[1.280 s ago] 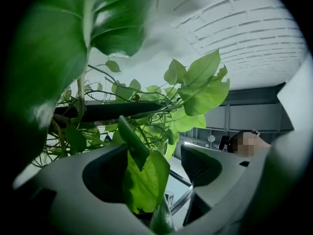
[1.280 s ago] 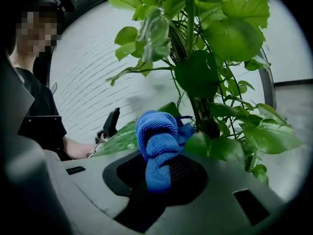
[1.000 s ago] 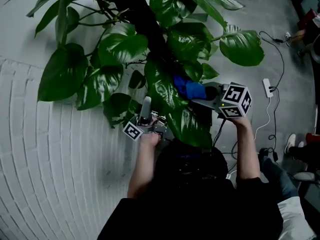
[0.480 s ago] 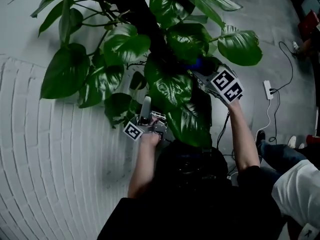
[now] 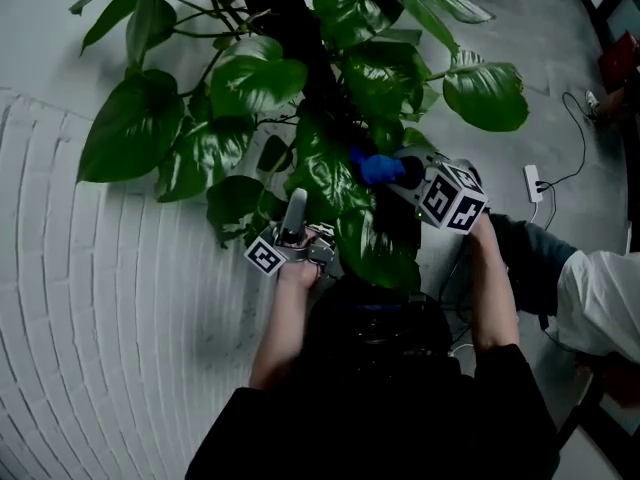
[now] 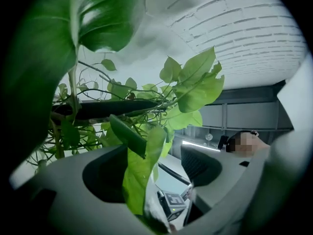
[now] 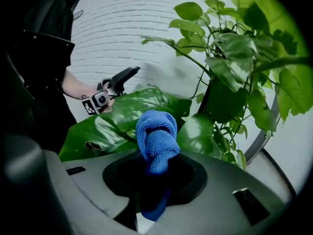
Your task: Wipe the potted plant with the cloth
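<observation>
Right gripper (image 7: 155, 173) clamps the rolled cloth (image 7: 156, 138), long axis along the jaws, tip pointing left toward the potted plant (image 5: 250, 80); left gripper (image 6: 155, 169) jaws apart around a leaf (image 6: 139, 180).

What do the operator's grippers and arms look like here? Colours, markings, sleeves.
Both are grey two-jaw units with black recessed pads: left gripper, right gripper. Each carries a cube with black-and-white square markers: left cube, right cube. No cables show on them. The person wears a dark top; the forearms are bare.
</observation>
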